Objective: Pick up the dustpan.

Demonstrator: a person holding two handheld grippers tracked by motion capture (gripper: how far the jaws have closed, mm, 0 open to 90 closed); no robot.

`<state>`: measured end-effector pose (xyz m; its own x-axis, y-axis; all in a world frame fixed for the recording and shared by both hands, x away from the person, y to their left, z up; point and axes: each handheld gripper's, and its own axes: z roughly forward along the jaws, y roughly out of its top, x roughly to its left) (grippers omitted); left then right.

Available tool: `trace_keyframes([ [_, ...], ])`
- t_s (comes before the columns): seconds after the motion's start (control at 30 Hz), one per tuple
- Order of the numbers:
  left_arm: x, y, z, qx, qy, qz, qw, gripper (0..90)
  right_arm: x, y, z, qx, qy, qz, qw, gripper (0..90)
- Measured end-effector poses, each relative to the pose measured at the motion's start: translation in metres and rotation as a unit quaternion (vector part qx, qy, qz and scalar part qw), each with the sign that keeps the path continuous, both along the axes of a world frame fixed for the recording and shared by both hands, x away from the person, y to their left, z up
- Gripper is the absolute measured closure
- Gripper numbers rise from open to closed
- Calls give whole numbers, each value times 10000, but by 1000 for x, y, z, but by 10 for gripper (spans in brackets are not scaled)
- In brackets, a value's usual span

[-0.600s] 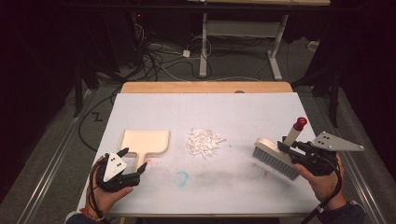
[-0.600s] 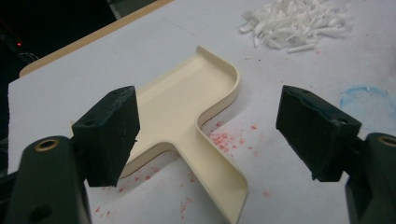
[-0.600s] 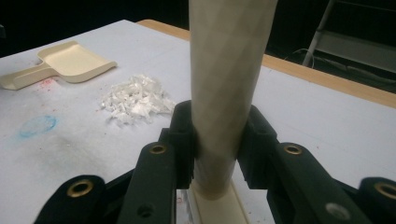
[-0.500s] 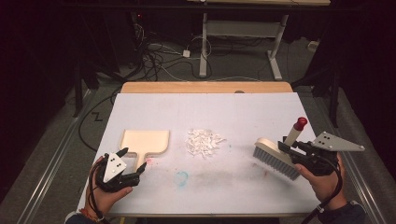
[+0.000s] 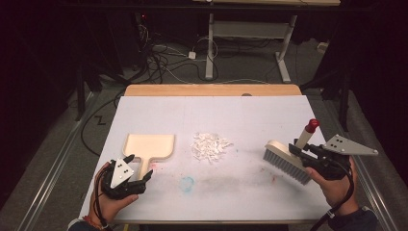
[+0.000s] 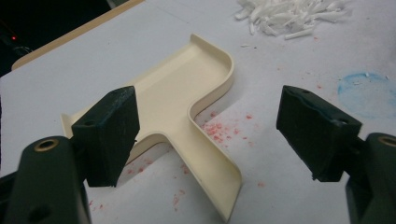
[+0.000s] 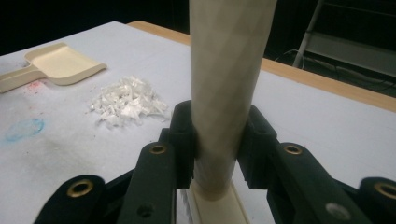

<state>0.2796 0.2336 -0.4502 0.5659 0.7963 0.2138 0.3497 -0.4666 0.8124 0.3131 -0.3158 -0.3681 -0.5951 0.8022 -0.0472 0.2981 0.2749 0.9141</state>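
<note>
Left gripper [image 6: 205,140] spread wide over the dustpan [image 6: 187,116], pads clear of it on both sides. Handle running straight toward the camera between the jaws, scoop end pointing away toward the pile of white scraps [image 5: 210,146]. Right gripper [image 7: 217,140] clamped on the brush [image 5: 287,156] handle, well off to the right of the scraps. Dustpan nearer the left hand; jaws needing only to close across the handle's width.

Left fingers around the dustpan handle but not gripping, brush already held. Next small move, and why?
Probably close the left gripper on the dustpan handle. Its fingers stand apart either side of the handle, not pressing it, while the right gripper already clamps the brush handle and the pile of white scraps lies unswept.
</note>
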Motion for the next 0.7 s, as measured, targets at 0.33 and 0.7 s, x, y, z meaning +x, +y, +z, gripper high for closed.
trace_keyframes([
  [0.33, 0, -1, -1, 44, 27, -20, 10000, 203, 12, 5, 5, -6, -95, -77, 9999, 712],
  [0.7, 0, -2, -2, 36, 45, -61, 10000, 199, 34, 19, 8, -83, -139, -89, 9998, 712],
])
